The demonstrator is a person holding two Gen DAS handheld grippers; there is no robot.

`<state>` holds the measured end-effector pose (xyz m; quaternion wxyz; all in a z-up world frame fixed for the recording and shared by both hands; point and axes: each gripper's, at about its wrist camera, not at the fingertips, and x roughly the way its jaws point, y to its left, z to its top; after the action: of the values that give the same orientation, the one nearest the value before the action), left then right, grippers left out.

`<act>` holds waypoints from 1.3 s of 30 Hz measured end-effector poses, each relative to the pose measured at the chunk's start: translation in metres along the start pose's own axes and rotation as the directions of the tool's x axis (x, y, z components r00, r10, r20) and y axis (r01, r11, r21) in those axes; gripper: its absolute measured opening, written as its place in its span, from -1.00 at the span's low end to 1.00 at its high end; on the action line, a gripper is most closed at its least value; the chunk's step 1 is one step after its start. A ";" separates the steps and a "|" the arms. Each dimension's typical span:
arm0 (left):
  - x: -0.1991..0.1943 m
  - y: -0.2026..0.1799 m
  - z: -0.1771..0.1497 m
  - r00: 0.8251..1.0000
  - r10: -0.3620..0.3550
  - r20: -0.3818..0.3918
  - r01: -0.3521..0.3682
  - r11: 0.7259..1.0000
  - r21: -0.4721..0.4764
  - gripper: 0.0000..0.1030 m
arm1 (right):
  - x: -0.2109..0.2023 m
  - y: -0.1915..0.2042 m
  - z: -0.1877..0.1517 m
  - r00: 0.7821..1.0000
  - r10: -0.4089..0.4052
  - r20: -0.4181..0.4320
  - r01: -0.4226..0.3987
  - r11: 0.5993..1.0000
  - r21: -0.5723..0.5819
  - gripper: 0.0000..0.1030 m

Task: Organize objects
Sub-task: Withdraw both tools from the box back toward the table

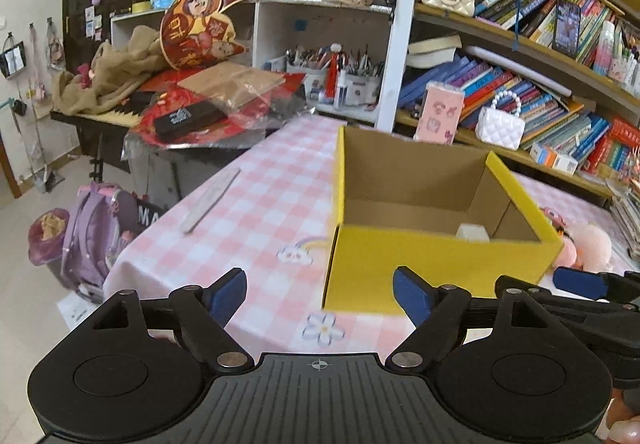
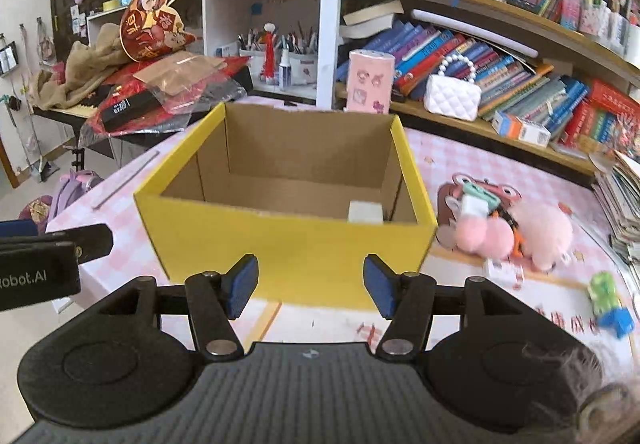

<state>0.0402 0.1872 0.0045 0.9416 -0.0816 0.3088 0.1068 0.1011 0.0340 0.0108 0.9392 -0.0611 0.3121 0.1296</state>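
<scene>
Far left on the bench (image 1: 256, 212), a long flat ruler-like strip (image 1: 212, 200) lies on the pink-and-white checked cloth, well apart from everything else. It looks thin and rigid; material unclear.

My left claw (image 1: 320, 294) hangs wide, nothing between its blue pads, just short of the box's near left corner. My right claw (image 2: 311, 286) is also wide and empty, squared up on the near wall.

Centre: the yellow box (image 2: 288, 240), corrugated card, brown inside, yellow skin outside, top open, walls straight. One small white block (image 2: 365, 212) sits in its near right corner, boxy with soft edges. That is the only thing stowed, so I judge the sorting barely begun.

Right of the box, still out on the bench: a heap of pink plush toys (image 2: 532, 232), fluffy pom-pom shapes tangled with a flat brown piece and a mint-and-white bit; details are blurred. Just in front lies a small white card or packet (image 2: 504, 272). Farthest right, a green and blue blocky toy (image 2: 610, 304), hard plastic by the look of it.

These, and perhaps the strip, are what is left to go in.
</scene>
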 end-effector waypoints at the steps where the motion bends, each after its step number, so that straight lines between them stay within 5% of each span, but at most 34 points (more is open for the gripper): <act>1: -0.003 0.001 -0.003 1.000 0.003 -0.005 -0.003 1.000 0.000 0.60 | -0.003 0.001 -0.004 1.000 -0.008 -0.007 0.008 1.000 0.004 0.12; 17: -0.032 -0.004 -0.041 0.997 -0.030 -0.065 0.034 0.998 0.053 0.73 | -0.047 -0.004 -0.051 0.995 -0.077 -0.058 0.081 0.994 0.069 0.41; 39: -0.041 -0.051 -0.064 0.975 -0.186 -0.121 0.204 0.966 0.160 0.74 | -0.088 -0.045 -0.095 0.966 -0.234 -0.106 0.250 0.951 0.183 0.50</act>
<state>-0.0156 0.1176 -0.0173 0.9335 -0.0356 0.3564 -0.0177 -0.0080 -0.0461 -0.0105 0.9356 -0.0122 0.3522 -0.0204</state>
